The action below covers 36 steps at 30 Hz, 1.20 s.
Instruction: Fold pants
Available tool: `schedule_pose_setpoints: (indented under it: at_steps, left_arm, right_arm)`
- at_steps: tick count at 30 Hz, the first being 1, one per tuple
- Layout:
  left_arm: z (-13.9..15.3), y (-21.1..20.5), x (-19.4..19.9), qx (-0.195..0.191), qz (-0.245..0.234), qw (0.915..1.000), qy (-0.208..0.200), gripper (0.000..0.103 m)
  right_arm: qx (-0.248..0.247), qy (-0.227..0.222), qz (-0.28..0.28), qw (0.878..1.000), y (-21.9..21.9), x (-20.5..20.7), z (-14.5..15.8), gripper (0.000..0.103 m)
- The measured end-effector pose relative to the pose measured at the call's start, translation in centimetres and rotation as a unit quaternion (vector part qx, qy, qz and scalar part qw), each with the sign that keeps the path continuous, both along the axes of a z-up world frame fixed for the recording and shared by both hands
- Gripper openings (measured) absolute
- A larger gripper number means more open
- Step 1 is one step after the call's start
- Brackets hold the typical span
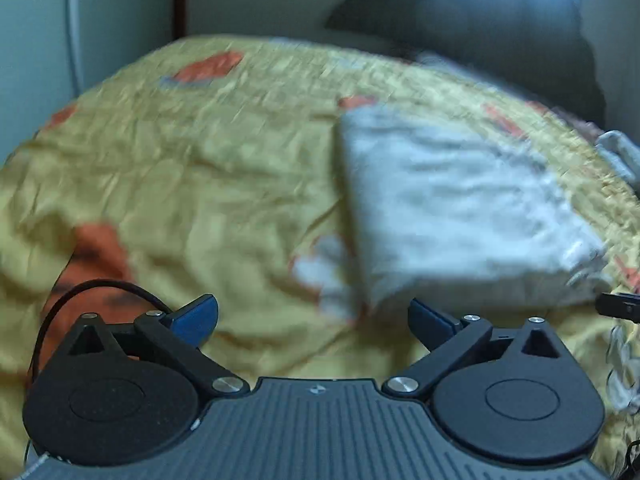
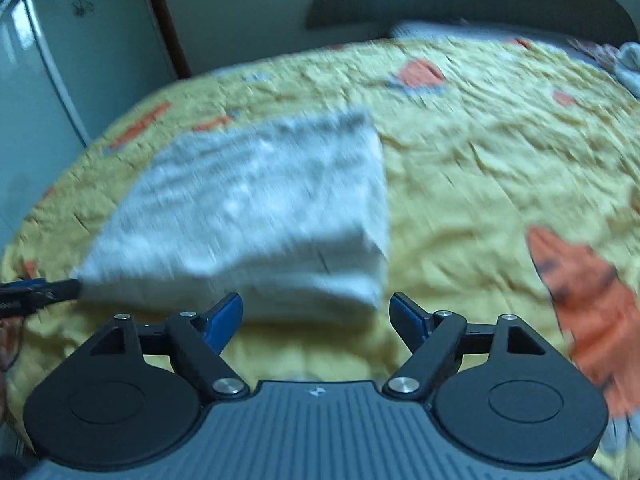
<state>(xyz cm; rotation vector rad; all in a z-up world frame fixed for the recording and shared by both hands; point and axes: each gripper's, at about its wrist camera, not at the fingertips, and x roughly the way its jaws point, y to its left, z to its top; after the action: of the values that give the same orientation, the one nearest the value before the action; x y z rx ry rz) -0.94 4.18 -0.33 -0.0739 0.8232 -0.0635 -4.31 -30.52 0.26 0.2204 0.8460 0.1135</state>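
The pants (image 1: 460, 208) are a pale grey-white folded bundle lying flat on the yellow bedspread (image 1: 200, 168), blurred in both views. My left gripper (image 1: 314, 320) is open, its blue pads wide apart, just short of the bundle's near left corner with nothing between them. In the right wrist view the pants (image 2: 260, 208) lie ahead and to the left. My right gripper (image 2: 316, 316) is open at the bundle's near right corner and holds nothing. Each view shows the other gripper's tip at its edge: the right gripper (image 1: 620, 306) and the left gripper (image 2: 36, 294), beside the bundle's near corners.
The bedspread (image 2: 480, 168) carries orange patches (image 2: 584, 300) and is wrinkled. A dark rounded headboard (image 1: 500, 32) stands at the far end, with a pale green cabinet (image 2: 60, 80) to the left. A grey cloth (image 1: 620, 152) lies at the bed's right edge.
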Motion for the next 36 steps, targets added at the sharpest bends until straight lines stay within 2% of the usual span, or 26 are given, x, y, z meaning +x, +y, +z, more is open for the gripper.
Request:
schedule_pose_setpoints:
  at_steps: [2, 5, 7, 10, 12, 16, 19, 22, 24, 27, 29, 36]
  left_arm:
    - [-0.1, 0.6, -1.2, 0.012, -0.001, 0.9999, -0.009, 0.103]
    - [0.3, 1.7, -2.0, 0.037, 0.007, 0.9993, -0.009, 0.101]
    - [0.9, 2.8, -2.4, 0.024, 0.034, 0.9991, -0.013, 0.101]
    - [2.0, 2.8, -2.9, -0.024, 0.055, 0.9979, -0.026, 0.101]
    - [2.3, 1.2, -3.3, -0.044, 0.038, 0.9975, -0.041, 0.102]
    - [1.6, -3.6, -2.9, -0.028, -0.006, 0.9982, -0.053, 0.102]
    - [1.0, -5.8, -2.7, -0.039, -0.021, 0.9977, -0.051, 0.102]
    - [0.1, -7.8, -2.7, -0.018, -0.036, 0.9978, -0.052, 0.102]
    - [-0.9, -8.5, -2.6, -0.005, -0.036, 0.9986, -0.039, 0.102]
    - [-1.7, -9.0, -3.1, 0.03, -0.043, 0.997, -0.056, 0.103]
    - [-2.0, -9.3, -3.4, 0.048, -0.047, 0.9956, -0.065, 0.103]
    - [-2.5, -9.2, -4.5, 0.053, -0.036, 0.9939, -0.089, 0.103]
  right_arm:
    - [0.004, 0.004, -0.008, 1.0, -1.0, -1.2, -0.8, 0.08]
    - [0.0, -0.002, -0.021, 1.0, -1.9, -2.3, -0.5, 0.08]
    - [0.0, -0.016, -0.036, 0.999, -2.3, -2.8, 0.2, 0.081]
    - [0.016, -0.032, -0.037, 0.999, -1.8, -3.1, 1.2, 0.081]
    - [0.019, -0.039, -0.032, 0.999, -0.9, -3.0, 1.4, 0.084]
    - [-0.016, -0.034, -0.029, 0.999, 1.8, -2.2, 0.6, 0.087]
    - [-0.035, -0.043, -0.034, 0.998, 3.1, -2.3, 0.0, 0.087]
    - [-0.049, -0.027, -0.045, 0.997, 3.7, -2.1, -1.4, 0.088]
    - [-0.069, -0.038, -0.042, 0.996, 4.2, -2.7, -1.8, 0.096]
    - [-0.075, -0.042, -0.042, 0.995, 4.7, -3.2, -2.1, 0.102]
    - [-0.081, -0.044, -0.05, 0.995, 5.0, -3.4, -2.2, 0.103]
    - [-0.08, -0.062, -0.056, 0.993, 5.2, -3.9, -2.5, 0.103]
